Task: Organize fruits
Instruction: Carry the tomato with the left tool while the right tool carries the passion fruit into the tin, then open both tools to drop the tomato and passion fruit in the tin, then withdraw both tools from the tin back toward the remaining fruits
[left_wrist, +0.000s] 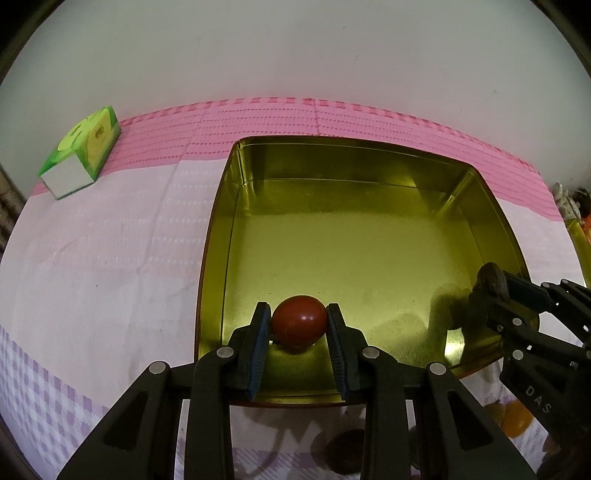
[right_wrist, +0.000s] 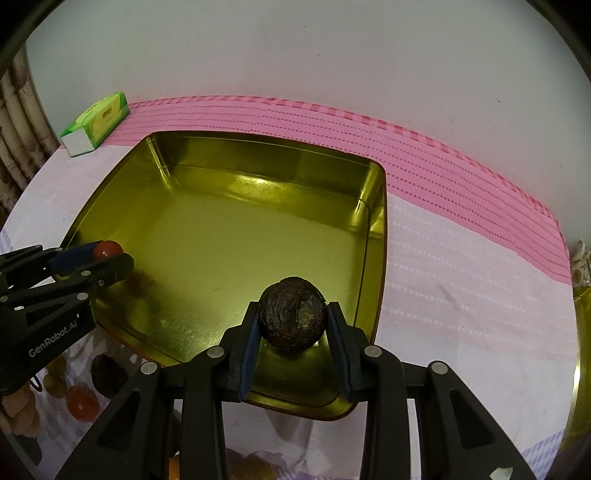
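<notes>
My left tongs (left_wrist: 299, 325) clench a red fruit (left_wrist: 300, 320) and my right tongs (right_wrist: 291, 323) a wrinkled dark fruit (right_wrist: 291, 317), both hanging over the near part of the gold tin (right_wrist: 236, 229) on the desk; next I lower and release them, I judge

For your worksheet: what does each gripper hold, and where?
Left gripper: red fruit, pinched across its sides. Right gripper: dark wrinkled fruit, likewise.
</notes>
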